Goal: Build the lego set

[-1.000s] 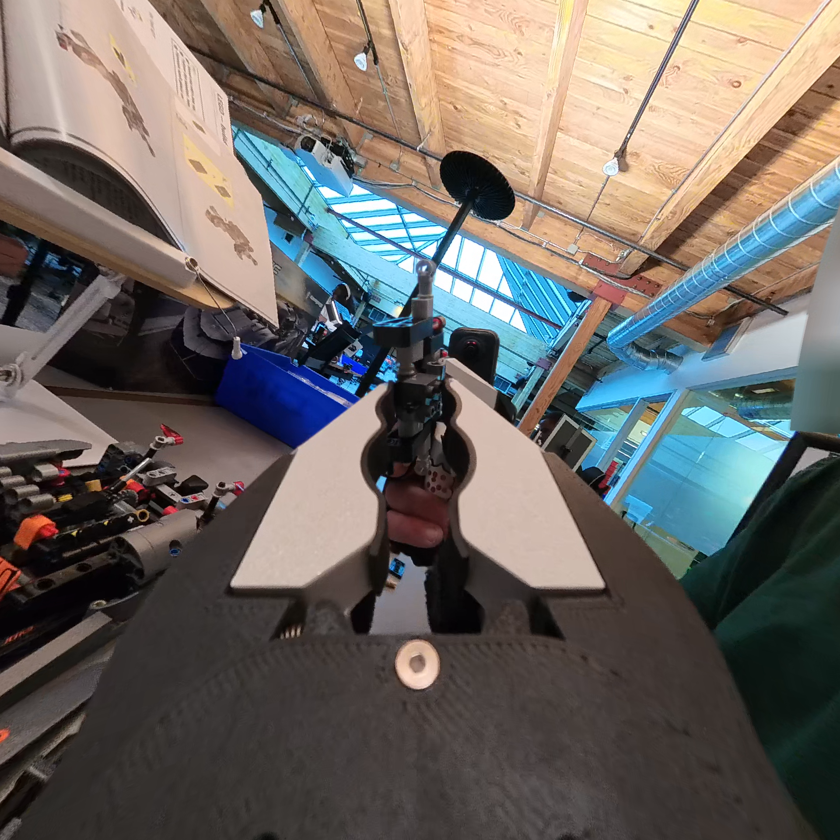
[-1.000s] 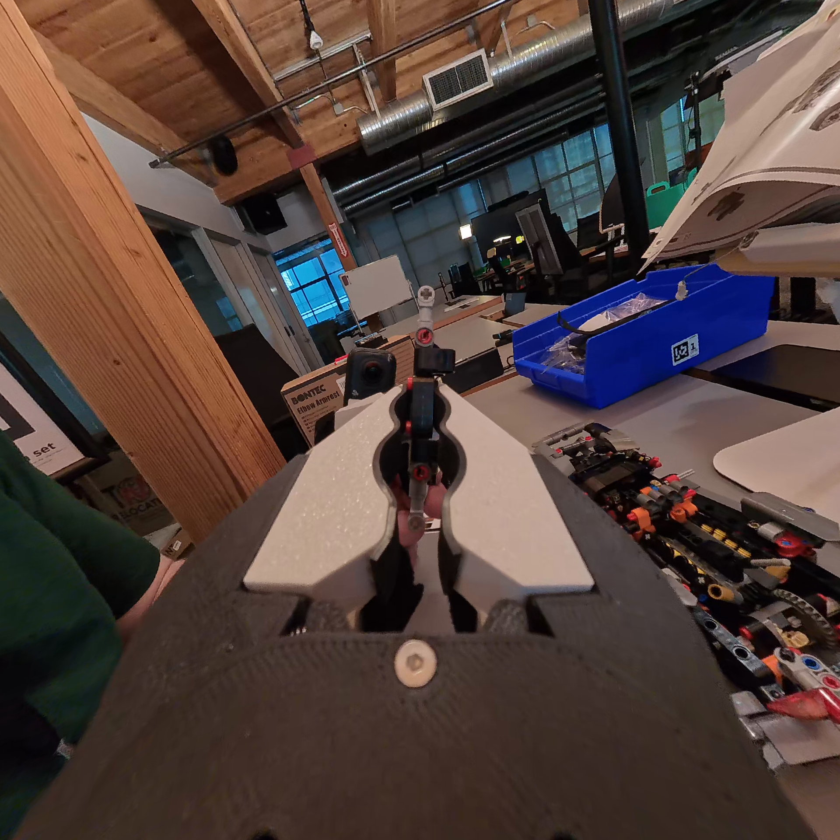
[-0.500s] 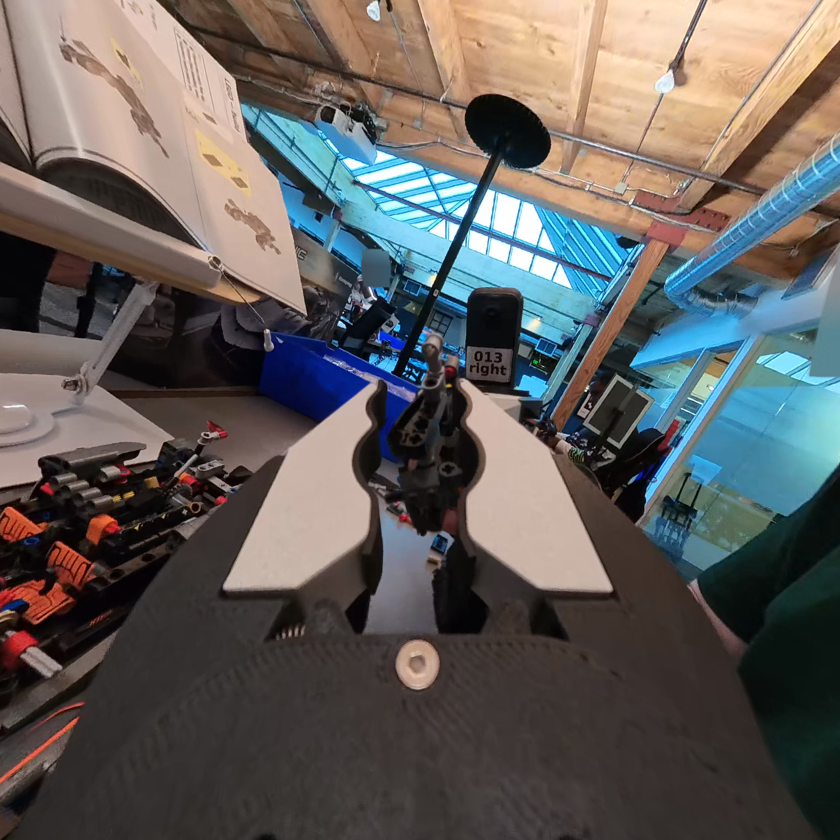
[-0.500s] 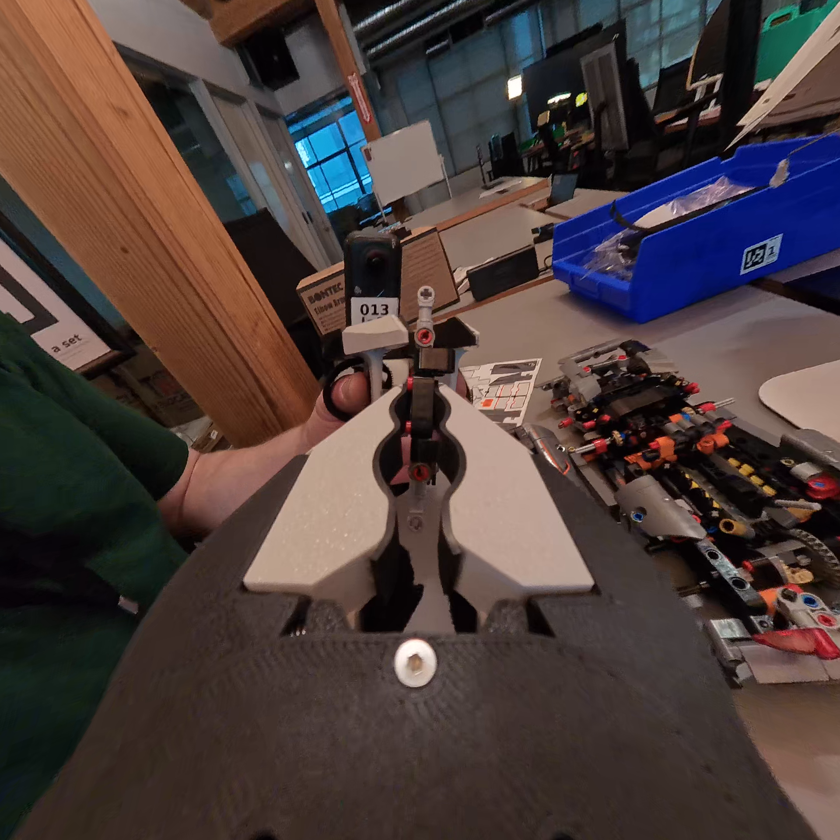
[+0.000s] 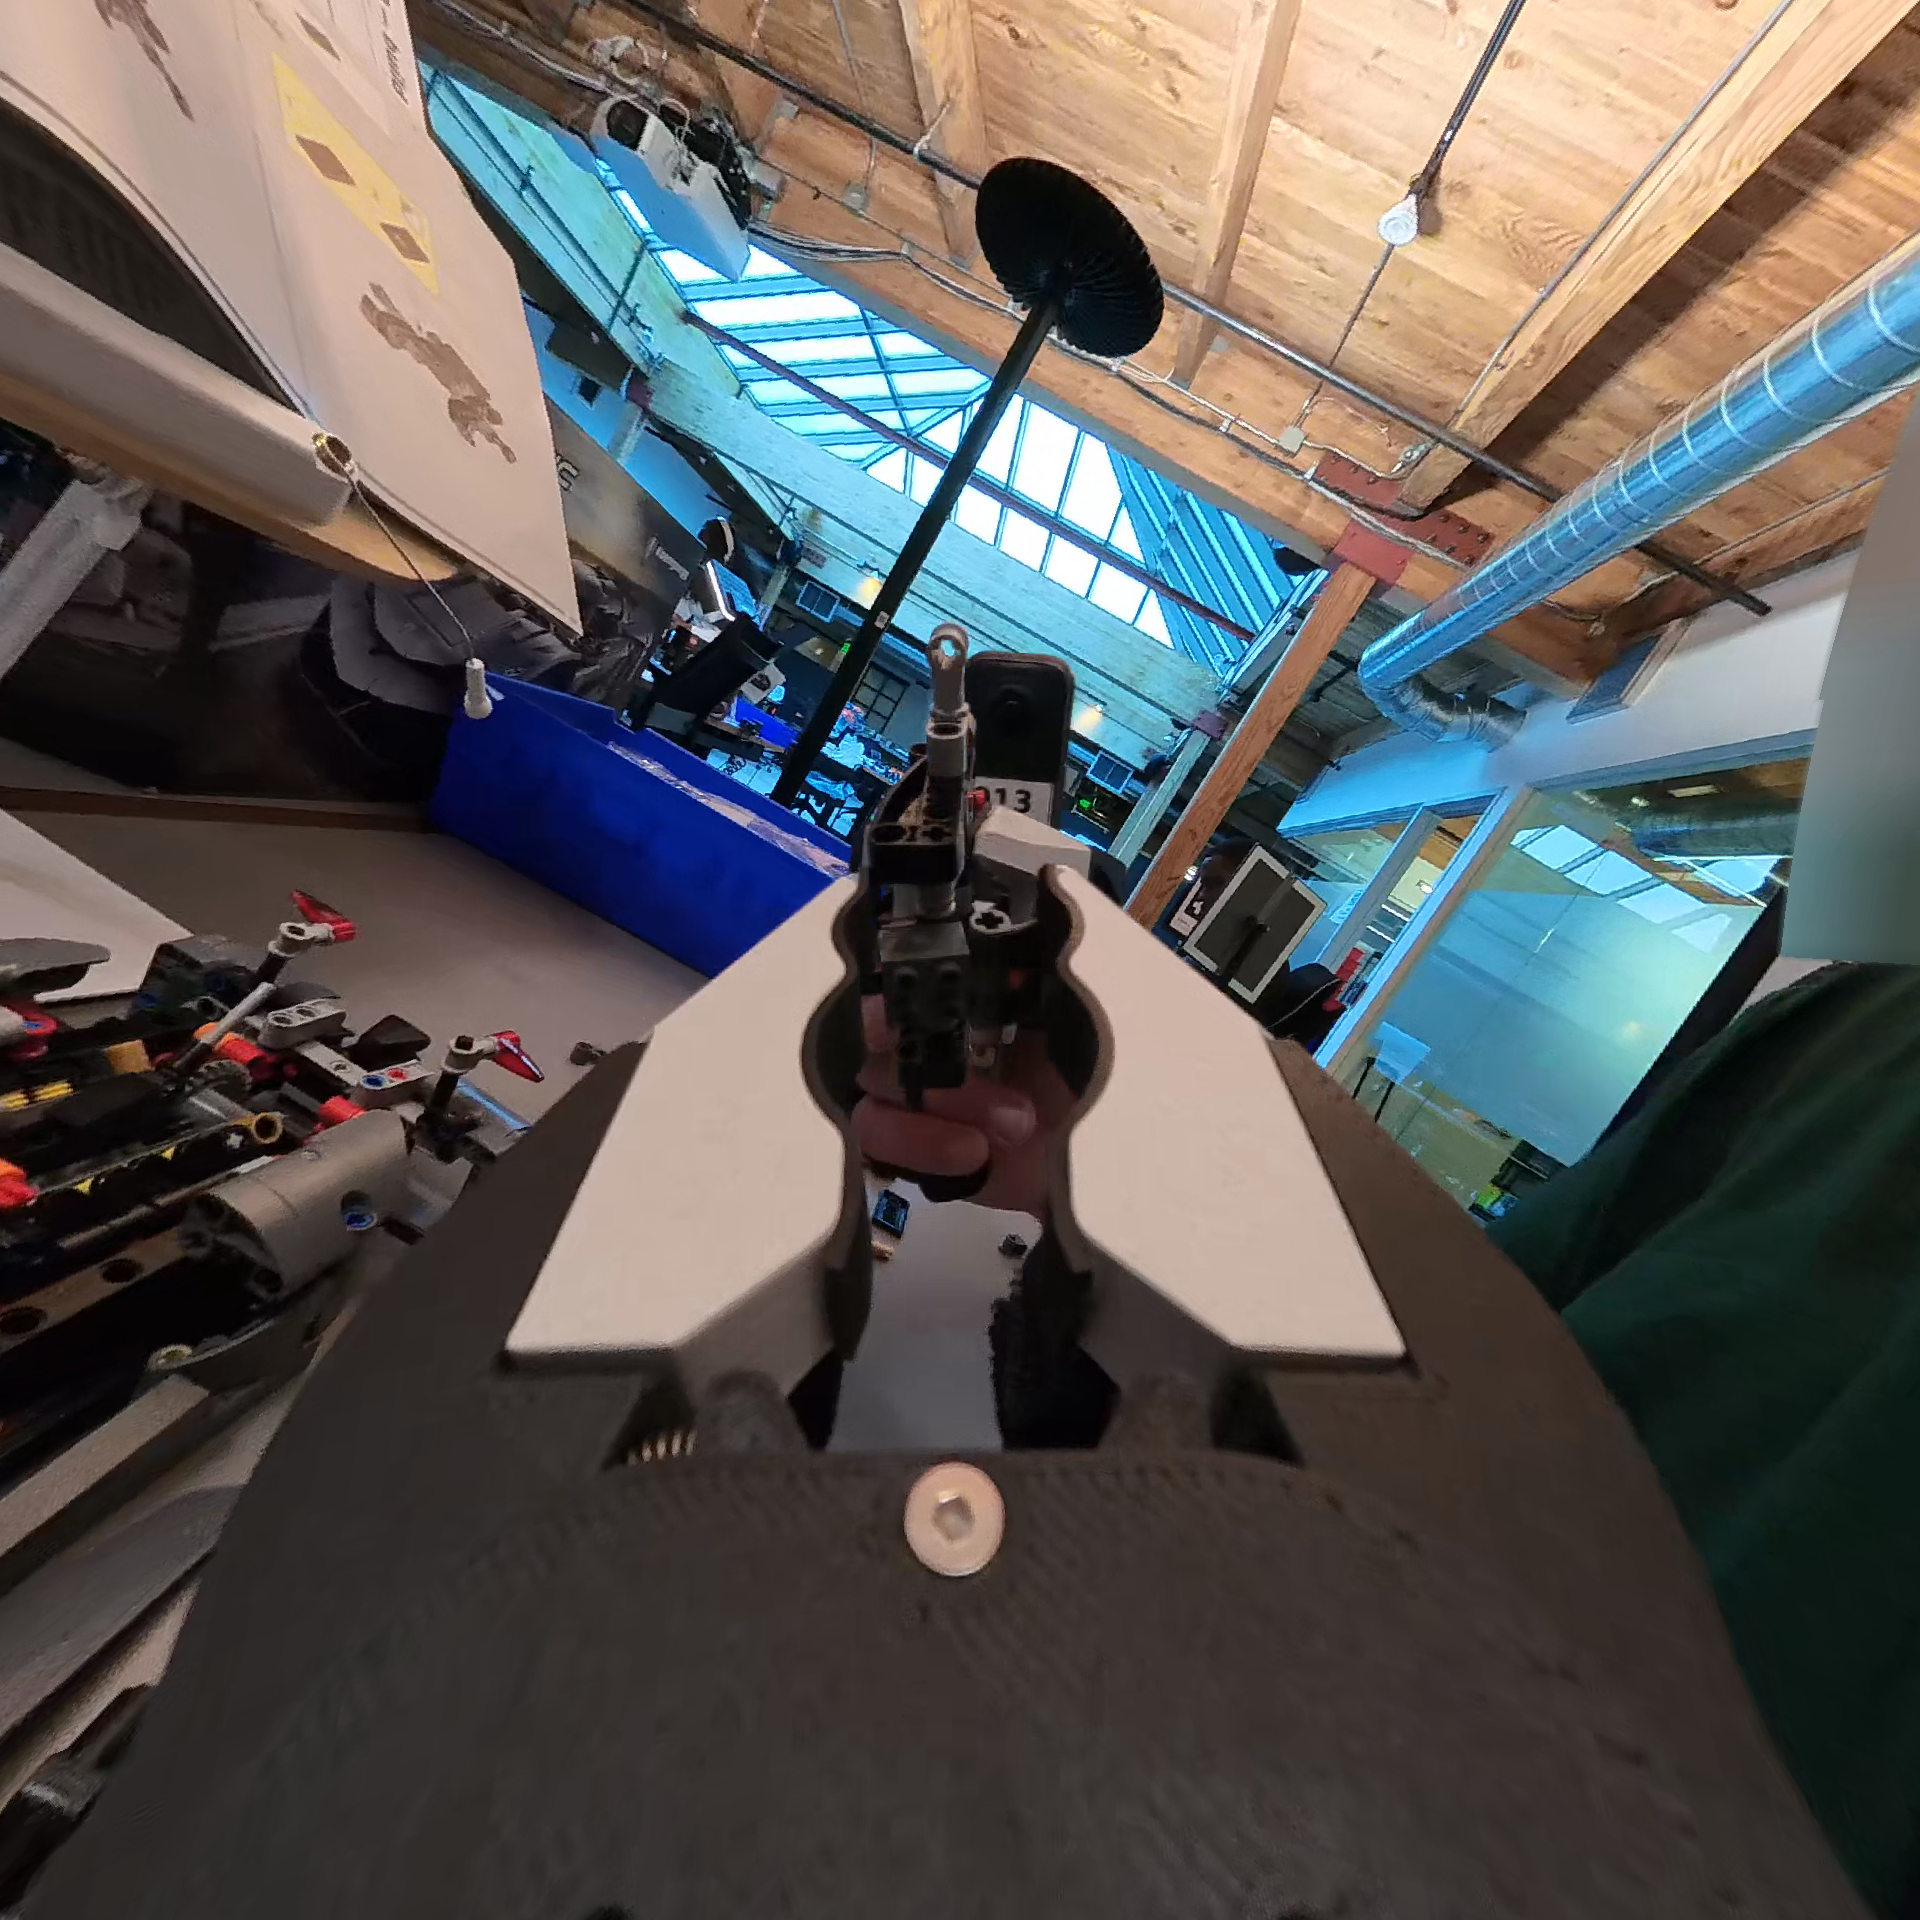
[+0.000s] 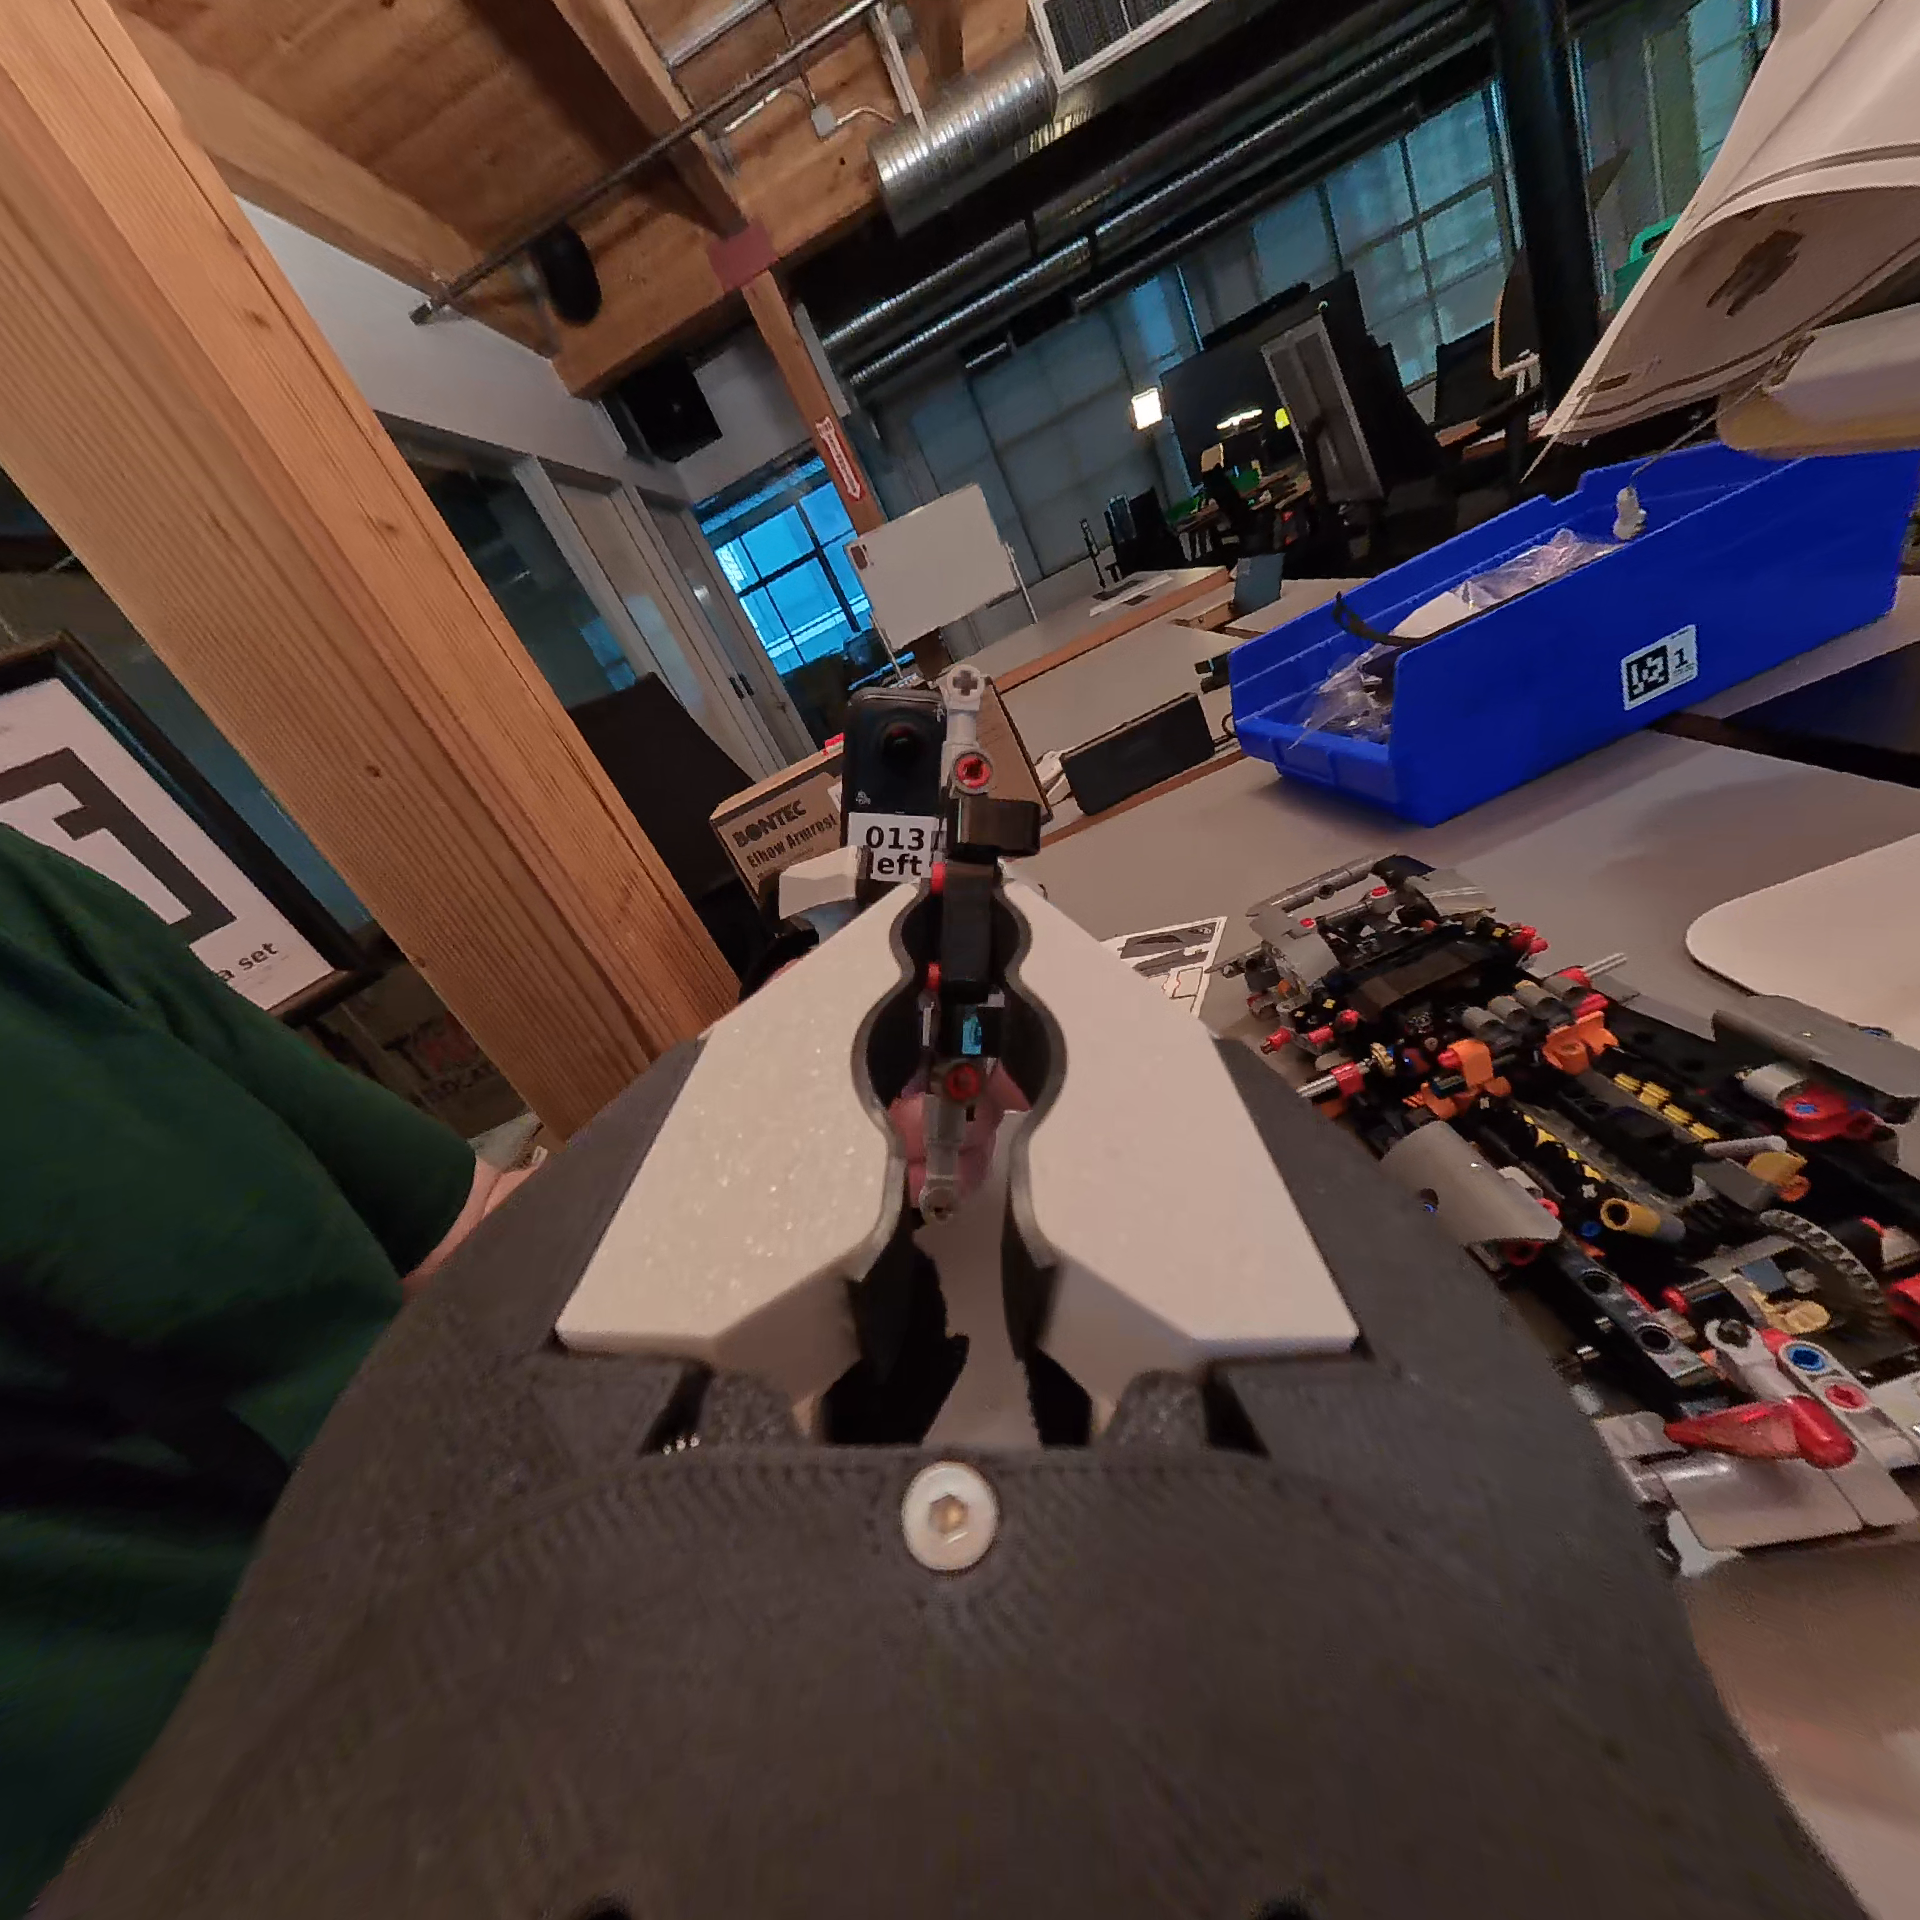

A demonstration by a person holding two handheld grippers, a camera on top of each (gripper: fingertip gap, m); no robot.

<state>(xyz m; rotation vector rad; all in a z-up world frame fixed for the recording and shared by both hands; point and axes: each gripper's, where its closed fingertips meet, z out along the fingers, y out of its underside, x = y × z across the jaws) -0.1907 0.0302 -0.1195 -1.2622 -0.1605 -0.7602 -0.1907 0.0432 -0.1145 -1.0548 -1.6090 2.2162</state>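
A small black and grey lego sub-assembly [image 5: 925, 966] with a grey rod pointing up is held in the air between both grippers, which face each other. My left gripper [image 5: 951, 904] is shut on it. My right gripper [image 6: 961, 904] is shut on the same sub-assembly [image 6: 966, 935], which shows red pins in the right wrist view. The right gripper's fingertip [image 5: 1029, 852] shows just behind the piece in the left wrist view, and the left gripper's camera [image 6: 894, 748] shows behind it in the right wrist view. The large lego car chassis [image 5: 208, 1143] [image 6: 1558, 1091] lies on the grey table.
A blue bin [image 5: 623, 831] [image 6: 1558, 675] stands at the back of the table. An open instruction book [image 5: 364, 260] [image 6: 1766, 208] hangs over it on a stand. A sticker sheet [image 6: 1169, 951] lies by the chassis. A wooden post [image 6: 312, 623] stands on the left. A green sleeve [image 5: 1766, 1247] is close. Only a small space, under 4 cm, lies between the two pairs of fingers.
Half a second ago both grippers were tipped lower toward the table; now they have tilted back up. The sub-assembly stays gripped between them.
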